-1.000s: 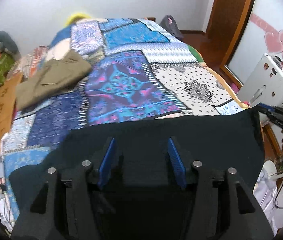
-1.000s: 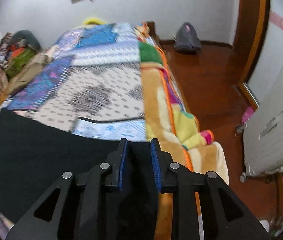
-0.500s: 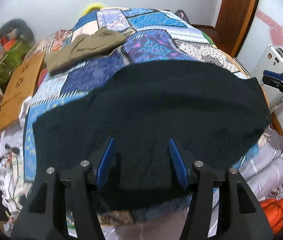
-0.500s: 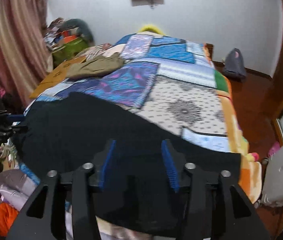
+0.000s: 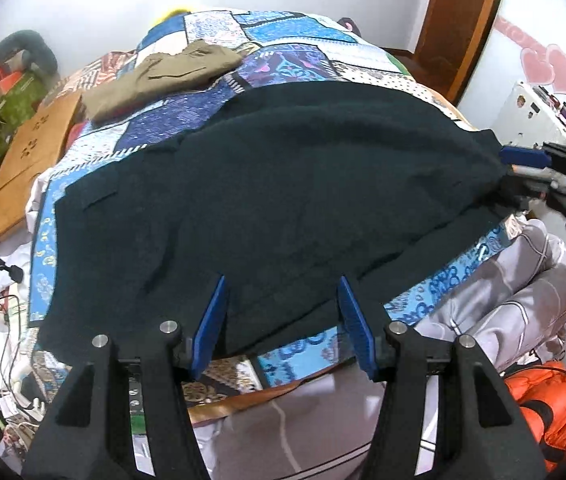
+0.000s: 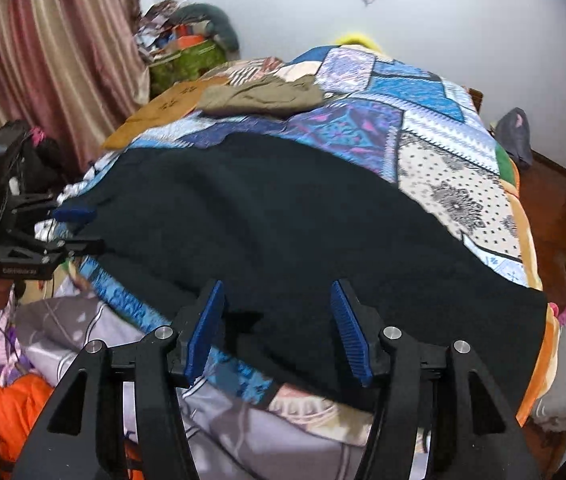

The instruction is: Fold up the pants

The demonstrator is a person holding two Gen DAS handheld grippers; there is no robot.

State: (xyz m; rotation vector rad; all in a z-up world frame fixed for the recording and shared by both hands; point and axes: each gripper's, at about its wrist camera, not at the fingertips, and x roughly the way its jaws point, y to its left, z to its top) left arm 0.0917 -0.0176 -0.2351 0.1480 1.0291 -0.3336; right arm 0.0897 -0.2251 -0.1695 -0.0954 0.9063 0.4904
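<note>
With the black pants (image 5: 283, 184) spread flat across the foot of the bed (image 5: 295, 60), we judge that a fold has been laid down and both tools stand released, so the step in hand is the pause between folds. The left hand-held gripper (image 5: 283, 316) has its blue pads wide apart with nothing between them. It hovers just above the near edge of the pants, where the cloth hangs toward the bed's front. The right hand-held gripper (image 6: 279, 320) is likewise spread wide and empty, positioned over the near hem on its own side. In the right wrist view, the pants (image 6: 283, 232) reach from the left bed edge across to the orange blanket border at the right.

We judge that the next move calls for each tool to descend onto an edge or corner, close on the cloth, and carry it across for a further fold. A doubled layer appears along the upper surface of the pants, so the grasp should take every layer together. A folded olive garment (image 5: 159, 76) lies well apart, farther up the bed.
</note>
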